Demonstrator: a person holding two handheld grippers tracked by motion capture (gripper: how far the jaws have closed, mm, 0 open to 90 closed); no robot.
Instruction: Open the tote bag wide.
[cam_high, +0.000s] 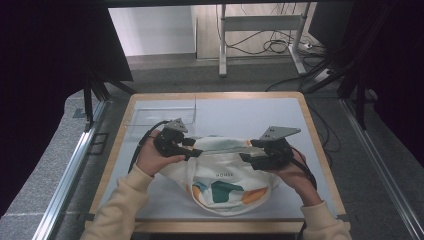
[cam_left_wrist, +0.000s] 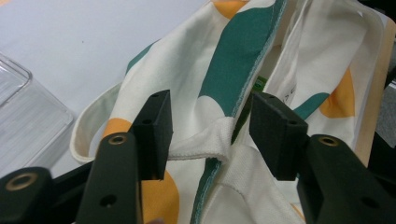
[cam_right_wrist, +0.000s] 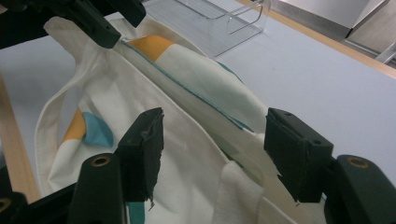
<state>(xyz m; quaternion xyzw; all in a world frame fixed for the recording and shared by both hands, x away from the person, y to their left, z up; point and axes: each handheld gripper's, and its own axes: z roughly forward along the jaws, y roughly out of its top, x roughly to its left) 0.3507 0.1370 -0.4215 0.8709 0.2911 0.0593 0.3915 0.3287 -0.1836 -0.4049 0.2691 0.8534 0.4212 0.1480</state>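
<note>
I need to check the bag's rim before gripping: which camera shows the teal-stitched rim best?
The left gripper view: the teal-stitched rim runs close and sharp between its open jaws. The right gripper view shows it thinner, farther off. In the high view the tote bag is small, its rim hardly readable.

Small grey capital lettering showing on the front of the cream canvas tote bag with teal and orange shapes (cam_high: 220, 182), seeming to be reading "HOUSE" yet too small for certainty, tiny dark print inside the bag's mouth staying illegible
</note>
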